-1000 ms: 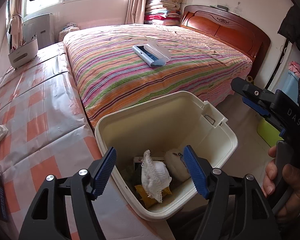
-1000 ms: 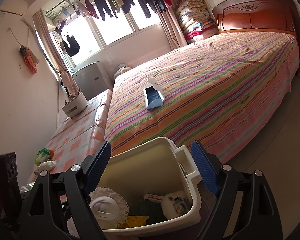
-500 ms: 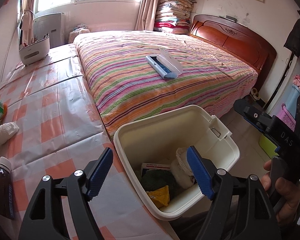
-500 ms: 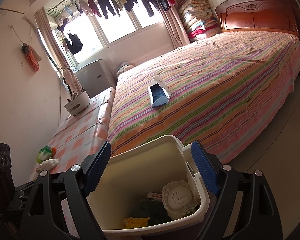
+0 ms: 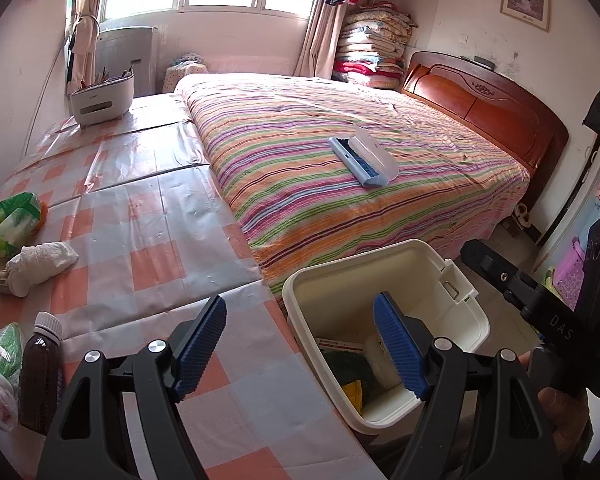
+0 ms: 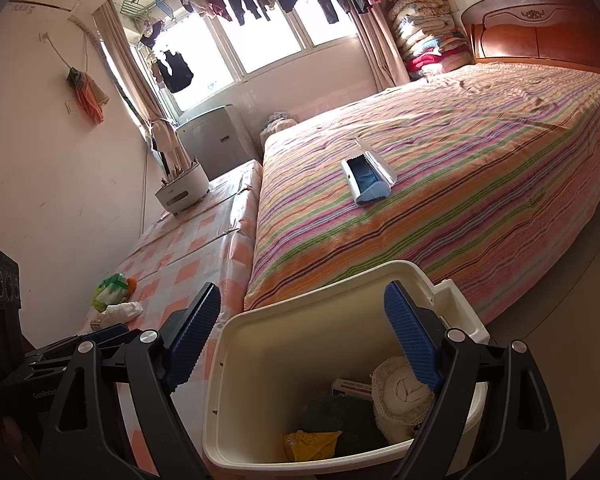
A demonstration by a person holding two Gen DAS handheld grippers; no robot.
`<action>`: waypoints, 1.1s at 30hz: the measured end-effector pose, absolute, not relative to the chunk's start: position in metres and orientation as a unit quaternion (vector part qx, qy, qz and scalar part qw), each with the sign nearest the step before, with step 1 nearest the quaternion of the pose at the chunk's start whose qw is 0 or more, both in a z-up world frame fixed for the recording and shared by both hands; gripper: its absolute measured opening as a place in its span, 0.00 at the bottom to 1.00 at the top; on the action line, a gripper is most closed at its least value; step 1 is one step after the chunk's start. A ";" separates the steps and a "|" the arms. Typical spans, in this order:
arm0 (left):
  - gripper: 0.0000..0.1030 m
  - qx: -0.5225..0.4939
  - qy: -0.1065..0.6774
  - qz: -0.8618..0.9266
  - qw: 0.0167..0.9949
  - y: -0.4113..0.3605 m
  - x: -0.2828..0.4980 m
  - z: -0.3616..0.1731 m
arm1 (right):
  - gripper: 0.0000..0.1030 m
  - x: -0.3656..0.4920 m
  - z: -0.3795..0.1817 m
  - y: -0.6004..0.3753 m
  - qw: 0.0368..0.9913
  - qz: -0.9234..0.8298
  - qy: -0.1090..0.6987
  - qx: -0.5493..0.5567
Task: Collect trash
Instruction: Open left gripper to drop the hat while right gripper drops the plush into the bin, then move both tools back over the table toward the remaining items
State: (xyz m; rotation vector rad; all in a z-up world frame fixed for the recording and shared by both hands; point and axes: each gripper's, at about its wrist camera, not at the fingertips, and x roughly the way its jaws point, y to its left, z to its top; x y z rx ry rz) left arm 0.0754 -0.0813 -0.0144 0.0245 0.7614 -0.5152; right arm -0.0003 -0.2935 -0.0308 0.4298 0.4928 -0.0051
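Observation:
A cream trash bin stands at the foot of the bed and holds a white lace-edged roll, a yellow wrapper, a dark green cloth and a small box. My left gripper is open and empty above the checked table's near edge. My right gripper is open and empty above the bin. On the table lie a white crumpled tissue, a green wrapper, a brown bottle and a green packet.
The striped bed carries a blue and white box. A white pen holder stands at the table's far end. The right gripper's body shows at the right of the left wrist view.
My left gripper has swung left, from over the bin to over the table edge. The white roll has settled at the bin's right side. My right gripper has barely moved.

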 end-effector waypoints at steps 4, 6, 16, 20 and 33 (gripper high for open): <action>0.72 0.003 0.365 -0.234 0.901 -0.062 0.080 -0.010 | 0.80 0.008 -0.028 -0.276 0.947 0.015 0.246 0.205; 0.72 -0.001 0.365 -0.225 0.903 -0.052 0.082 -0.010 | 0.80 0.013 -0.028 -0.267 0.947 0.025 0.249 0.202; 0.72 -0.028 0.358 -0.180 0.916 0.005 0.091 -0.002 | 0.80 0.035 -0.029 -0.224 0.945 0.062 0.265 0.183; 0.72 -0.036 0.356 -0.160 0.920 0.028 0.097 0.001 | 0.80 0.042 -0.029 -0.207 0.944 0.076 0.270 0.174; 0.72 -0.062 0.345 -0.088 0.933 0.106 0.104 0.008 | 0.80 0.058 -0.034 -0.150 0.934 0.141 0.293 0.148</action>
